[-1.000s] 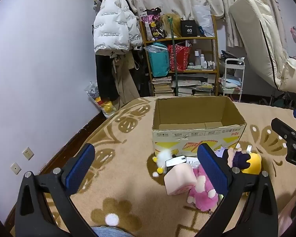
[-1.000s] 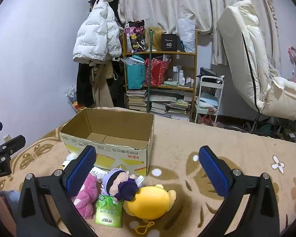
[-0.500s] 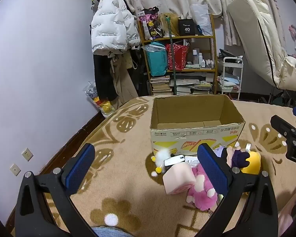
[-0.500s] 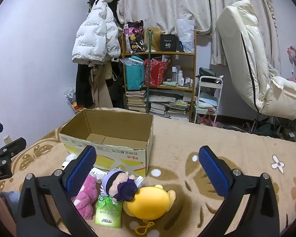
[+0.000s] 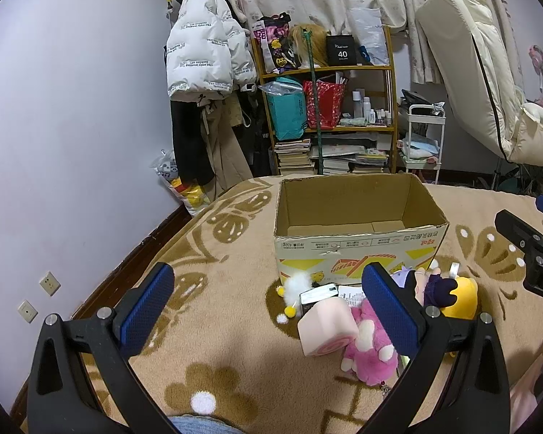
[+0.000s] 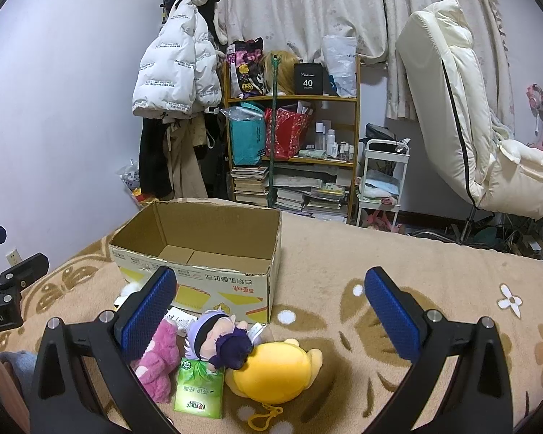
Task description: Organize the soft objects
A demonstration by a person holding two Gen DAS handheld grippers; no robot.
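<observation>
An open, empty cardboard box (image 5: 358,242) (image 6: 199,271) stands on the beige patterned blanket. Soft toys lie in front of it: a pink cake-roll cushion (image 5: 325,329), a pink plush (image 5: 369,350) (image 6: 155,358), a purple-haired doll (image 6: 221,340) (image 5: 430,285), a yellow plush (image 6: 275,372) (image 5: 459,296) and a white fluffy toy (image 5: 295,285). A green tissue pack (image 6: 199,387) lies by the doll. My left gripper (image 5: 268,311) is open and empty, above the blanket left of the toys. My right gripper (image 6: 268,311) is open and empty above the yellow plush.
A wooden shelf (image 6: 293,152) with books and bags, hanging coats (image 6: 177,83), a white cart (image 6: 383,181) and a cream recliner (image 6: 463,126) stand behind the bed. The wall (image 5: 72,126) is at the left. A black-and-white card (image 5: 318,294) lies by the box.
Both views have shifted slightly; the box and toys sit a little lower in the frames. Both grippers stay open. No toy has moved.
</observation>
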